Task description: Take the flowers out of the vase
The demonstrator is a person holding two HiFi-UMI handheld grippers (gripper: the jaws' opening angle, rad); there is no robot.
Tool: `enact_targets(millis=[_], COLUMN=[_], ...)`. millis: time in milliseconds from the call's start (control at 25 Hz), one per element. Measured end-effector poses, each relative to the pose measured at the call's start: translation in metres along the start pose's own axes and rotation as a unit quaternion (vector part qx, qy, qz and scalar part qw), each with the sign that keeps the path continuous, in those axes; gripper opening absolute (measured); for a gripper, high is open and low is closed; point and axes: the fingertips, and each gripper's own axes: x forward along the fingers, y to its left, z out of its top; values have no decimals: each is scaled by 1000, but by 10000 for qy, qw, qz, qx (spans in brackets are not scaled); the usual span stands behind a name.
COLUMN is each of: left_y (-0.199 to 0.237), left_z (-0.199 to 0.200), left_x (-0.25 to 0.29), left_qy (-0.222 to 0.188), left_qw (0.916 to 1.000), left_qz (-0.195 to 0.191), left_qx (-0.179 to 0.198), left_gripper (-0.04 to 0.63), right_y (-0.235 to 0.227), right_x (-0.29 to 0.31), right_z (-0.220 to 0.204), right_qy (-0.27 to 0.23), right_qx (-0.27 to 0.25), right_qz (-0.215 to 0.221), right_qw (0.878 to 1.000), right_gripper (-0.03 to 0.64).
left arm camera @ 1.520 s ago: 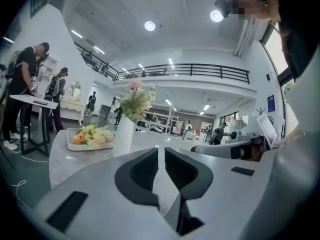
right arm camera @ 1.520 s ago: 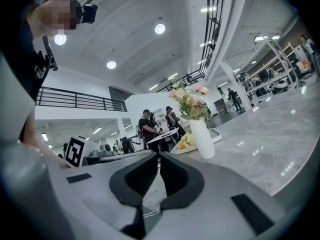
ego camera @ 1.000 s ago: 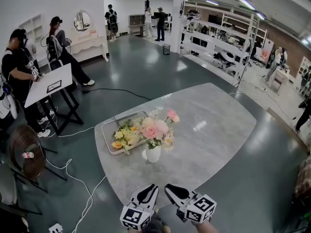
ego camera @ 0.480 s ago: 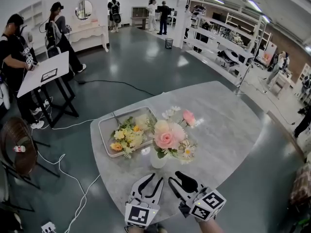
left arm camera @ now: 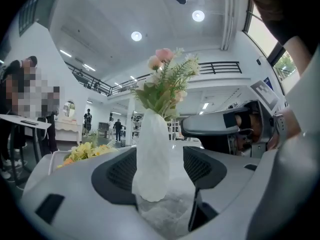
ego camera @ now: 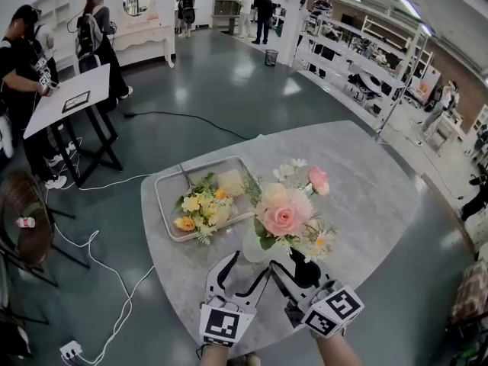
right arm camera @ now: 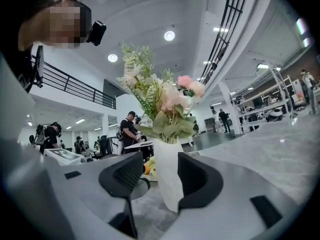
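Note:
A white vase (ego camera: pixel 254 247) stands on the grey marble table (ego camera: pixel 366 197) and holds a bunch of pink and cream flowers (ego camera: pixel 288 213). Both grippers point level at it from the near edge. The left gripper (ego camera: pixel 245 270) has just been opening its jaws. In the left gripper view the vase (left arm camera: pixel 151 156) stands between the spread jaws of the left gripper (left arm camera: pixel 157 171), and no pad presses on it. The right gripper (ego camera: pixel 288 268) has also just opened. In its own view the right gripper (right arm camera: pixel 160 179) frames the vase (right arm camera: pixel 167 179) under the flowers (right arm camera: pixel 160 101), without a grip.
A grey tray (ego camera: pixel 169 185) with yellow flowers (ego camera: pixel 200 208) lies on the table just left of the vase. People stand by a white folding table (ego camera: pixel 65 105) at the far left. Cables (ego camera: pixel 99 258) run over the floor. Shelves (ego camera: pixel 358 59) line the back right.
Both grippers have moved forward to the vase, which now stands right at their tips. Their jaws were shut a second ago and now stand spread.

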Motion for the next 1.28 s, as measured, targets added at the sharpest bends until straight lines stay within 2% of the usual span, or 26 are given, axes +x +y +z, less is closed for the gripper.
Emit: enact_targets(millis=[200,520,800,1280], left_y=[6,9,10,11], left_z=[4,6,7,-5], left_x=[11,30,42,52], left_qy=[-5,55,38,320], left_qw=[9999,9996,9997,9983], left_qz=[-47,-160,-41,301], left_qx=[125,235,223,391], left_gripper=[313,334,337,337], right_y=[0,-7,-7,-3], right_x=[13,28,41,45], right_z=[12,25,32,28], right_qy=[-183,-307,-316,-264], right_qx=[-315,-393,-663,-720], right_qz=[-55,-116,15,101], right_qw=[9993,9987,9973,9970], right_gripper=[216,221,239,244])
